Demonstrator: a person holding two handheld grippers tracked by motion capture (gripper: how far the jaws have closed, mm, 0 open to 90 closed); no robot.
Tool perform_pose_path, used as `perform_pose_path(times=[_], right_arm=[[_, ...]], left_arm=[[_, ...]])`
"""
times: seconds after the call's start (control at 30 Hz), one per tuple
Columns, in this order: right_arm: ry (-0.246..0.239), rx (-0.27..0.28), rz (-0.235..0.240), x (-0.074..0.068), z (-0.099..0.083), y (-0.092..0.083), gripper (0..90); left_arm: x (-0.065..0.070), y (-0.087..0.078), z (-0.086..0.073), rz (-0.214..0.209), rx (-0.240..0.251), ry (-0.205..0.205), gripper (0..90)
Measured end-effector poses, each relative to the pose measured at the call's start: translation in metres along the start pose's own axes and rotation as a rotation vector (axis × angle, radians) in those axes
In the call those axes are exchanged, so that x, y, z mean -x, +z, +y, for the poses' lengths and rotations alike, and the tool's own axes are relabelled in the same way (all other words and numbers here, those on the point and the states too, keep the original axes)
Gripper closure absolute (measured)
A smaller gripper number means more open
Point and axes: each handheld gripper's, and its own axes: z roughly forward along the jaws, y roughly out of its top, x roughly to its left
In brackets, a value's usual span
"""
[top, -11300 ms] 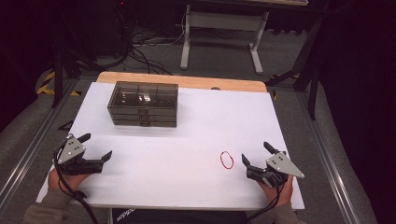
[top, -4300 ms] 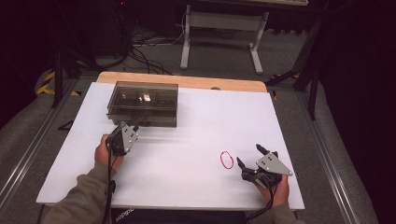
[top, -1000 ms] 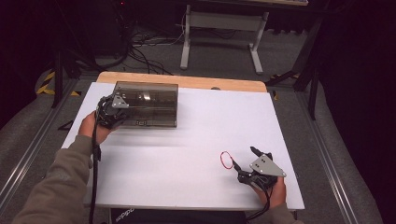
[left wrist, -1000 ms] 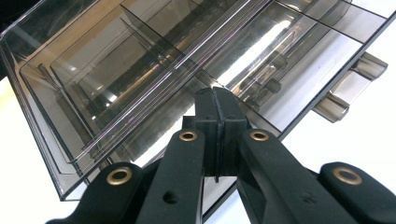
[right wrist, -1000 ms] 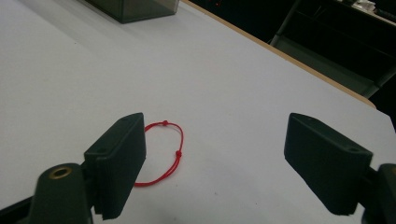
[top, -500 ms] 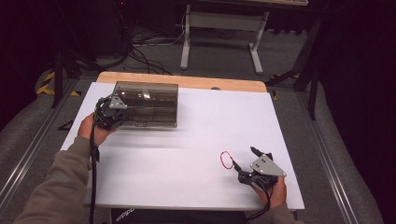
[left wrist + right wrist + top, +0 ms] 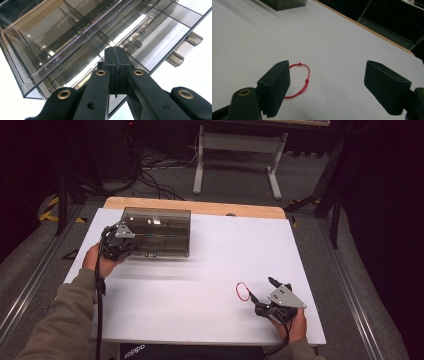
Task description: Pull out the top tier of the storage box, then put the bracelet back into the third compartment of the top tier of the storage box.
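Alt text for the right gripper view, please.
An open claw hovers over a white table with a red string loop lying by its left jaw. A dark clear box's corner sits at the far edge.

Left gripper (image 7: 119,241) moved from near-left table edge to far left, now at box (image 7: 159,231), jaws closed. Right gripper (image 7: 262,292) shifted slightly left toward red loop (image 7: 243,291).

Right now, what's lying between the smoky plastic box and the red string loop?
Nothing: in the high view, bare white table runs from the box to the red loop.
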Motion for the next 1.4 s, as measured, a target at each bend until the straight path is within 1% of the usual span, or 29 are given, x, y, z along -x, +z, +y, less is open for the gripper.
perform_pose_path(times=[0.13, 0.2, 0.43, 0.5, 0.57, 0.67, 0.7, 0.8, 0.87, 0.93, 1.0, 1.07, 1.13, 1.2, 1.23, 1.33, 1.4], right_arm=[[0.012, -0.003, -0.007, 0.001, -0.001, -0.001, 21.9], [0.009, -0.001, -0.007, 0.001, 0.0, -0.002, 21.9], [0.005, 0.0, -0.003, 0.002, 0.0, 0.0, 21.9], [0.005, 0.003, -0.001, 0.002, 0.0, 0.0, 22.0], [0.006, 0.006, 0.001, 0.002, 0.001, 0.0, 22.0], [0.003, 0.01, 0.005, 0.001, 0.002, 0.001, 22.2], [-0.004, 0.009, 0.006, 0.0, 0.002, 0.002, 22.3], [-0.003, 0.011, 0.007, 0.0, 0.003, 0.002, 22.3], [-0.003, 0.013, 0.005, 0.0, 0.003, 0.0, 22.3], [-0.004, 0.015, 0.0, 0.0, 0.003, -0.002, 22.3], [0.0, 0.023, -0.004, 0.001, 0.002, -0.004, 22.4], [-0.002, 0.019, -0.007, 0.0, 0.001, -0.006, 22.5], [0.0, 0.016, -0.01, 0.001, 0.0, -0.008, 22.5], [0.013, 0.024, -0.024, 0.003, -0.002, -0.014, 22.6], [0.015, 0.026, -0.026, 0.003, -0.002, -0.015, 22.7], [0.018, 0.026, -0.03, 0.004, -0.003, -0.017, 22.7], [0.02, 0.024, -0.031, 0.003, -0.004, -0.017, 22.7]], left_arm=[[-0.002, 0.0, 0.0, -0.012, -0.001, 0.012, 89.7], [-0.002, 0.0, 0.0, -0.013, 0.001, 0.016, 89.7], [-0.002, 0.0, -0.001, -0.016, 0.003, 0.009, 89.7], [-0.001, 0.0, 0.0, -0.004, 0.0, 0.006, 89.7], [0.0, -0.001, 0.0, -0.007, -0.004, 0.014, 89.7], [0.0, -0.002, -0.003, -0.019, 0.0, 0.007, 89.7], [0.0, -0.003, -0.003, -0.021, 0.0, 0.004, 89.7], [-0.001, -0.003, -0.004, -0.02, 0.001, -0.004, 89.7], [-0.001, -0.004, -0.005, -0.021, -0.004, -0.005, 89.7], [-0.001, -0.005, -0.005, -0.01, -0.01, 0.003, 89.7], [-0.001, -0.006, -0.005, -0.01, -0.015, 0.008, 89.7], [-0.001, -0.006, -0.005, -0.007, -0.019, 0.016, 89.7], [-0.001, -0.006, -0.005, -0.008, -0.018, 0.017, 89.7], [-0.002, -0.006, -0.006, -0.012, -0.016, 0.015, 89.7], [-0.002, -0.006, -0.006, -0.016, -0.017, 0.012, 89.7], [-0.002, -0.007, -0.006, -0.011, -0.019, 0.021, 89.7], [-0.002, -0.007, -0.007, -0.017, -0.014, 0.016, 89.7]])
